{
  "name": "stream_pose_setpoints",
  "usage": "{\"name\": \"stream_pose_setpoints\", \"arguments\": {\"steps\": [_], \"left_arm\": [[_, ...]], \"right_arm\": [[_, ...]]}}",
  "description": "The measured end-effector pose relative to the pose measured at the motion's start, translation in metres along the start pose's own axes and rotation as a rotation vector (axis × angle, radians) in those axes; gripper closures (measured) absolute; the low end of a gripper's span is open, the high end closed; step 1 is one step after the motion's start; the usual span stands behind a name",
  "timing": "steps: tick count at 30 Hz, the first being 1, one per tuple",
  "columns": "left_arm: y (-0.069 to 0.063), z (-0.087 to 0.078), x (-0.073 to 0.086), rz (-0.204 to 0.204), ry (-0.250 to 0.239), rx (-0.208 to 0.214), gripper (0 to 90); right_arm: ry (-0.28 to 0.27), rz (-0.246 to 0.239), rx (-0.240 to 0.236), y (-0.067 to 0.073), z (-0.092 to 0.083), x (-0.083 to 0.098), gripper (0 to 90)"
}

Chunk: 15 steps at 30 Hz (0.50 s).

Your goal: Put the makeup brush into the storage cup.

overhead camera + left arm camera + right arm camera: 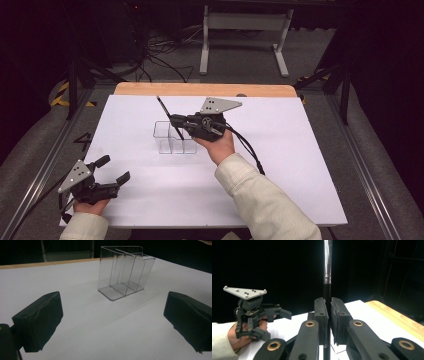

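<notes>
Clamped between the right gripper's jaws, a thin black brush slants over the clear divided box at mid-table. Nearer the person, the left gripper rests on the white table, jaws wide apart, holding nothing.

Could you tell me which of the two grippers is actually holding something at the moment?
The right gripper: its jaws are clamped on a thin black brush, while the left gripper stands open, holding nothing.

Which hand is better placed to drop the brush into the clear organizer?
Right. The right gripper already clamps the brush just above the clear organizer. The left gripper sits open and empty near the table's front edge, well away.
</notes>
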State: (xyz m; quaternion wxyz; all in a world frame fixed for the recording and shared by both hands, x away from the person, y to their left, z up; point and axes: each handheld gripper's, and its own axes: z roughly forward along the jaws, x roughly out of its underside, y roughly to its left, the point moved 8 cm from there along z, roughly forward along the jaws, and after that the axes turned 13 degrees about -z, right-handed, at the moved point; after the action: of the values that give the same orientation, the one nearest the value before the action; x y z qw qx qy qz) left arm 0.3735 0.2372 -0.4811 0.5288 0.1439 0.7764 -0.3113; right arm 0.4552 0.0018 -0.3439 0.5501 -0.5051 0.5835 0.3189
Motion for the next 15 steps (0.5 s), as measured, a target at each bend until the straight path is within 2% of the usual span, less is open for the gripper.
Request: {"name": "stream_pose_setpoints", "arguments": {"steps": [12, 15], "left_arm": [[0.0, 0.001, 0.0, 0.001, 0.001, 0.001, 2.9], [0.0, 0.001, 0.0, 0.002, 0.001, 0.001, 2.9]], "right_arm": [[-0.025, -0.015, 0.082, -0.022, 0.011, 0.005, 84.5], [-0.033, -0.013, 0.089, -0.027, 0.014, 0.007, 84.4]]}}
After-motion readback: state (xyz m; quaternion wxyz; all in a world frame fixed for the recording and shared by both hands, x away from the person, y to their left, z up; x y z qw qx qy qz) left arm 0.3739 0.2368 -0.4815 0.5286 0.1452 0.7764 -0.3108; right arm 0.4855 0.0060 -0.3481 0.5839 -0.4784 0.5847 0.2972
